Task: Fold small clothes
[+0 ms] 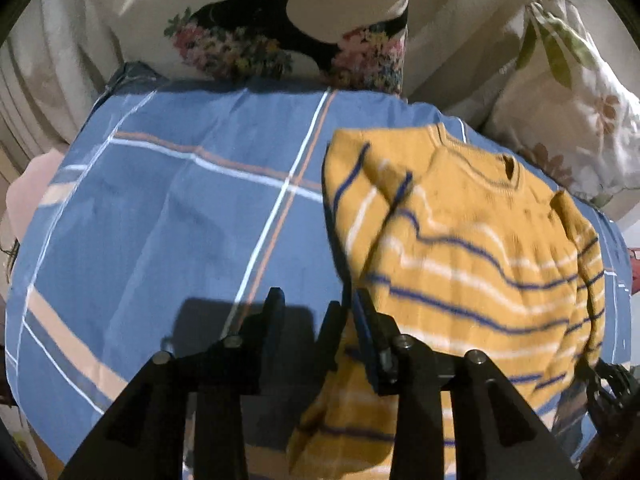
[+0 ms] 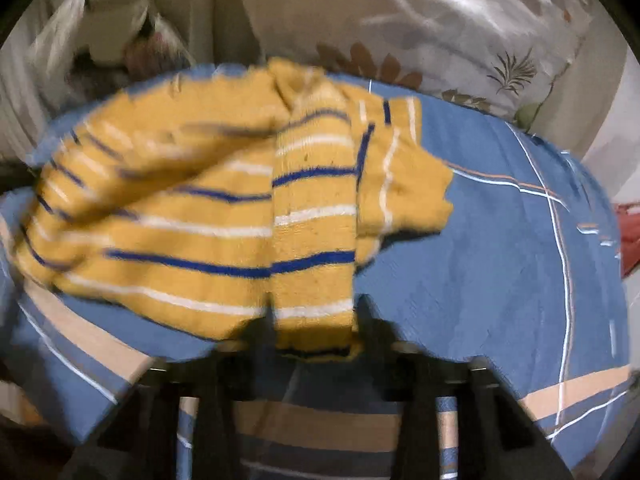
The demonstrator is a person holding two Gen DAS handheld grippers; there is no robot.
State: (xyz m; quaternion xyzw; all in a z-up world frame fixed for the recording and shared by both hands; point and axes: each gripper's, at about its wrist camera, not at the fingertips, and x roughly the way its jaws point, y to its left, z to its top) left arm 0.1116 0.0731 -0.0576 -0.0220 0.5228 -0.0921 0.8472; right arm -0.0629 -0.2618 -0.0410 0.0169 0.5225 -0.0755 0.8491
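A small yellow sweater with blue and white stripes lies spread on the blue checked bedsheet, neck toward the pillows. My left gripper hovers at the sweater's lower left edge, open; the hem runs along the inner side of the right finger, and bare sheet and shadow show in the gap. In the right wrist view the sweater is blurred. One striped sleeve is pulled across the body toward my right gripper. Its cuff fills the gap between the two fingers, which are shut on it.
Floral pillows and a leaf-print pillow are stacked along the far edge of the bed. Blue sheet lies flat right of the sweater. A red object shows past the bed's right edge.
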